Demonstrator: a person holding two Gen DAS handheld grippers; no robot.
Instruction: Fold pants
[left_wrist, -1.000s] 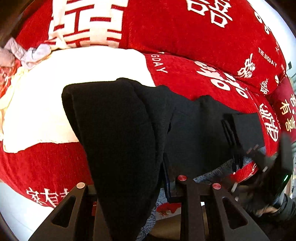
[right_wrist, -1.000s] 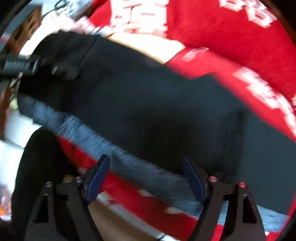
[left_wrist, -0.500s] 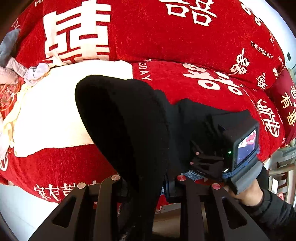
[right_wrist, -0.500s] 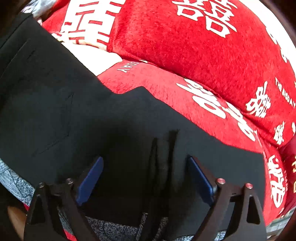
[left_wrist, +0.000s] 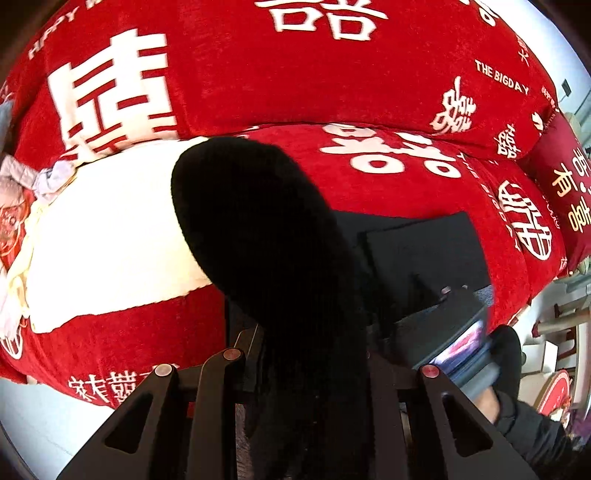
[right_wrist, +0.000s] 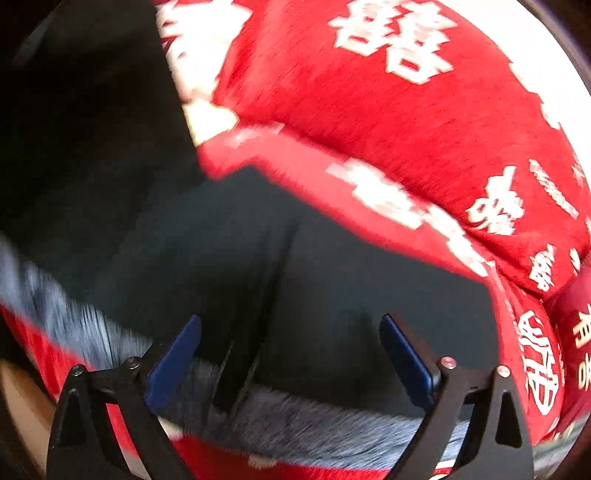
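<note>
Setting: we are working over a red plush sofa cover printed with white characters (left_wrist: 258, 81), with a plain white cloth panel (left_wrist: 110, 236) lying on the seat to the left in our left wrist view.

Task item: the black fleece-lined pants (left_wrist: 266, 236) lie partly on the seat and partly in the air. One thick, fuzzy fold rises up and bulges toward our left camera; the flatter part is spread across the seat to its right.

Left gripper (left_wrist: 306, 373): our tongs are drawn together and clamped on the lifted fold of the pants, which hangs down between the two black arms.

Right gripper (right_wrist: 290, 354): our tongs stand wide apart, having just been opening. The blue pads (right_wrist: 173, 362) hover over the flat dark cloth, which shows between them with a lengthwise crease, and neither pad presses on it. This view is blurred.

Pants edge: a grey patterned lining strip (right_wrist: 314, 417) shows along the near edge of the flat part, just below our right tongs.

Right hand from the left view: the right unit (left_wrist: 447, 332) sits low at the right, held by a hand in a dark sleeve (left_wrist: 532, 432), beside the flat part of the pants.

Surroundings: a dark red cushion with gold characters (left_wrist: 569, 192) rests at the sofa's far right end.
</note>
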